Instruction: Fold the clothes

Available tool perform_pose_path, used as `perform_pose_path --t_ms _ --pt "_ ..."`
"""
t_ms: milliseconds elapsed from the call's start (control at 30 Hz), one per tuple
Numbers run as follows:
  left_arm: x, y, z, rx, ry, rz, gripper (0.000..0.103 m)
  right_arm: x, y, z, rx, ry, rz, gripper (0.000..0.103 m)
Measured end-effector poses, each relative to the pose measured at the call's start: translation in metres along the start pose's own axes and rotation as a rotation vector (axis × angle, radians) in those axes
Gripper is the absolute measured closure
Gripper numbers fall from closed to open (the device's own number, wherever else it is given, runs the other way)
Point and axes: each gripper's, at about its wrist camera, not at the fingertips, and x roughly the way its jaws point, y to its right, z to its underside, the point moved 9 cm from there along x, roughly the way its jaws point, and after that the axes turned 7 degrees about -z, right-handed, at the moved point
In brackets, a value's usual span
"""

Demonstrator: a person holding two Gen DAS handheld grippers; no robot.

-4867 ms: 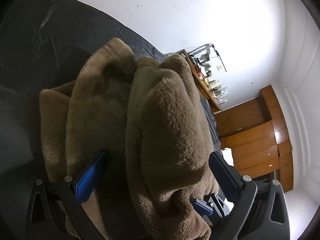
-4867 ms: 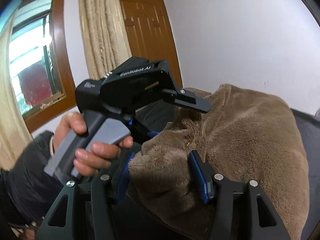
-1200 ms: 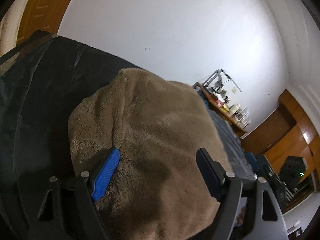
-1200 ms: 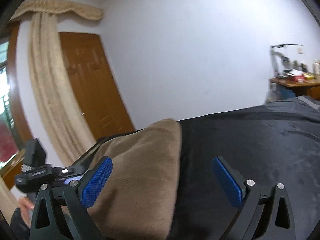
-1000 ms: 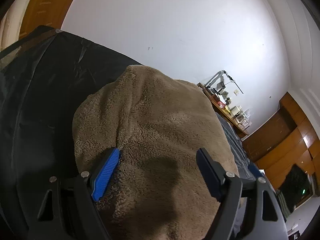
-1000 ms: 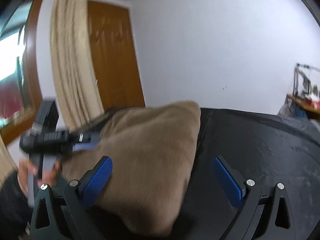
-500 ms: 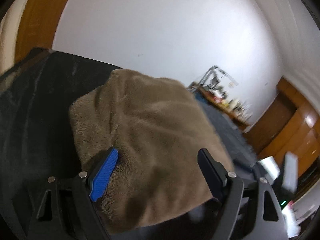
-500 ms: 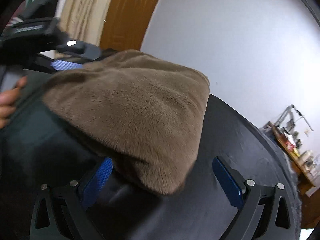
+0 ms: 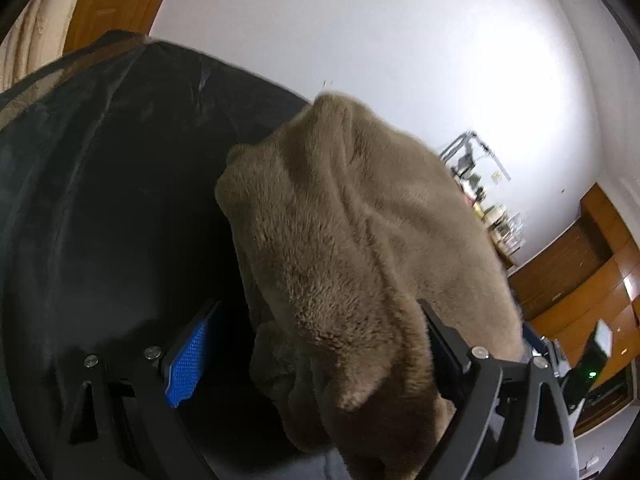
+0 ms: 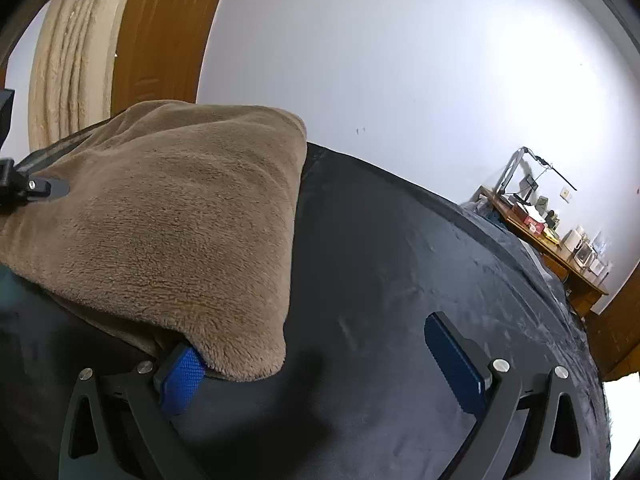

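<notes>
Brown fleece garment (image 9: 360,240) draped over dark bedcover (image 9: 120,200), left gripper (image 9: 316,354) jaws spread around its hem

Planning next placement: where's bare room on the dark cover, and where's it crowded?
Bare: dark cover right of the brown garment, running toward the desk. Also left of the garment in the left wrist view. Crowded: the garment itself and the cluttered desk.

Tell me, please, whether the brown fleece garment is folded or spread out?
Folded: the brown fleece garment lies as a compact, thick bundle with layered edges on the dark bedcover.
</notes>
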Motion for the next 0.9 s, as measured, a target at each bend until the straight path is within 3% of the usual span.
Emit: perform_pose_path --t_ms 100,233,367,433,533,600,667,700,767,833,900 --pt "-0.023 0.007 -0.008 0.000 0.064 0.047 0.009 0.001 0.003 -0.002 0.029 -0.002 -0.028 0.001" --pt "-0.057 0.041 -0.009 0.061 0.123 0.171 0.009 0.002 0.004 0.000 0.055 -0.003 -0.057 0.001" --pt "-0.061 0.087 0.011 0.156 0.083 0.320 0.008 0.004 0.001 -0.003 0.061 0.006 -0.070 0.001" --pt "-0.044 0.098 0.023 0.166 0.031 0.329 0.008 0.002 0.002 -0.003 0.057 0.010 -0.069 0.001" --pt "-0.003 0.086 0.031 0.125 -0.049 0.250 0.010 0.000 0.005 -0.003 0.051 0.020 -0.063 0.001" --pt "0.012 0.077 0.033 0.128 -0.059 0.197 0.025 -0.004 0.009 -0.001 0.047 0.031 -0.060 0.001" --pt "0.020 0.069 0.033 0.156 -0.058 0.130 0.055 -0.002 0.012 0.001 0.041 0.032 -0.056 0.001" --pt "0.023 0.064 0.033 0.153 -0.068 0.117 0.064 0.000 0.014 0.002 0.037 0.029 -0.053 0.001" --pt "0.030 0.052 0.033 0.108 -0.094 0.124 0.100 0.004 0.018 0.005 0.029 0.018 -0.045 0.001" --pt "0.036 0.040 0.030 0.054 -0.120 0.141 0.099 0.007 0.016 0.006 0.018 -0.002 -0.042 0.001" --pt "0.038 0.041 0.032 0.080 -0.113 0.114 0.099 0.010 0.015 0.008 0.007 -0.021 -0.039 0.001"
